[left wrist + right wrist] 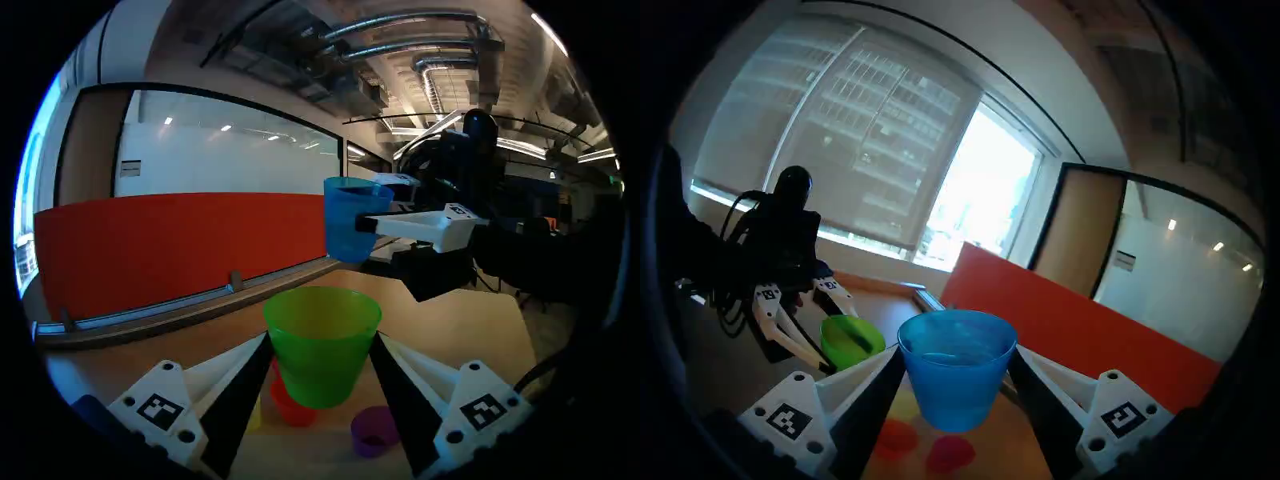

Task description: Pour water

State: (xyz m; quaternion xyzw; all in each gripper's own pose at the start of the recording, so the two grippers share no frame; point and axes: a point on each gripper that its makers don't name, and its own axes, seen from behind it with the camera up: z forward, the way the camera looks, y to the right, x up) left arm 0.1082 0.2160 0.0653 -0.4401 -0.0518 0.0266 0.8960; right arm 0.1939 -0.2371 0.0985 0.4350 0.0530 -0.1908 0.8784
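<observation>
In the left gripper view my left gripper (322, 364) is shut on a green cup (322, 340), held upright above the wooden table (472, 320). Farther off and higher, the right gripper (370, 224) holds a blue cup (349, 218) upright in the air. In the right gripper view my right gripper (958, 376) is shut on that blue cup (957, 376), which has water in it. The left gripper (826, 346) with the green cup (850, 339) stands off to the left, lower down, held by a dark-sleeved person.
Small cups lie on the table below: an orange one (290, 404) and a purple one (374, 430) in the left gripper view, red ones (950, 453) in the right gripper view. A red partition (168, 240) runs along the table's far edge.
</observation>
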